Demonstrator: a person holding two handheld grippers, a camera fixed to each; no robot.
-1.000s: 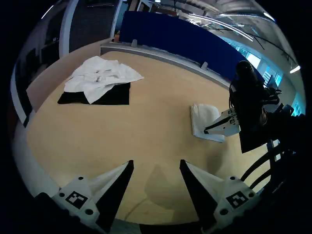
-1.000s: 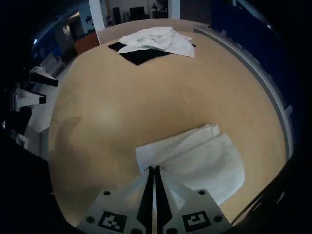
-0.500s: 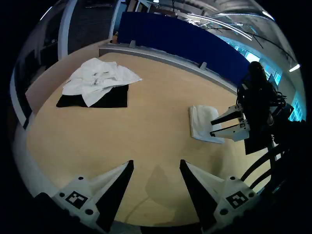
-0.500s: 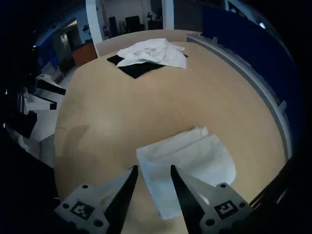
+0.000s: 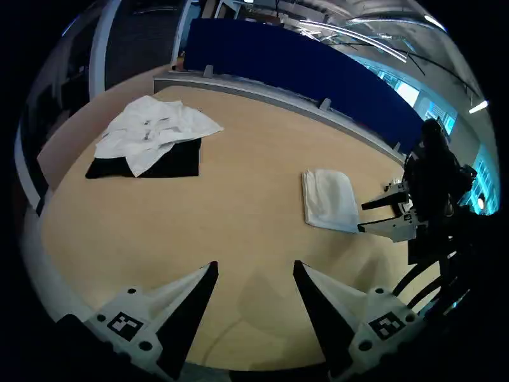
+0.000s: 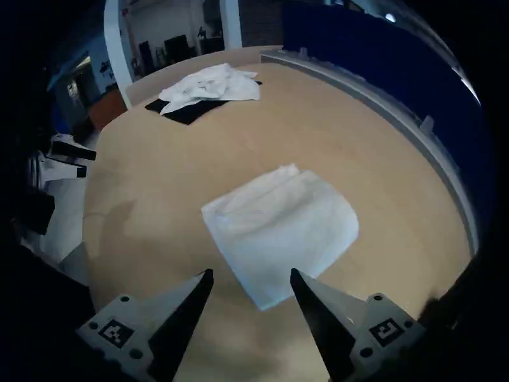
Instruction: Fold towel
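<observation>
Now one folded white towel (image 6: 280, 235) lies flat on the tabletop (image 6: 159, 184). Just in front of the towel, the right gripper (image 6: 250, 274) has its fingers spread wide, holding nothing. Well away from the towel, the left gripper (image 5: 255, 263) has spread fingers too. Far past the towel, one heap of white cloths (image 6: 207, 83) lies on one black cloth (image 6: 183, 114).

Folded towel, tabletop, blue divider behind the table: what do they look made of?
Folded towel: soft white cloth, matte, likely terry or cotton. The fold edges are rounded and slightly puckered; the weave is too small to tell.
Tabletop: light wood-look surface, smooth satin, probably laminate. It shows faint shadows and a soft sheen.
Blue divider: matte, possibly a fabric-covered panel. No glare; the texture is not resolvable.
</observation>
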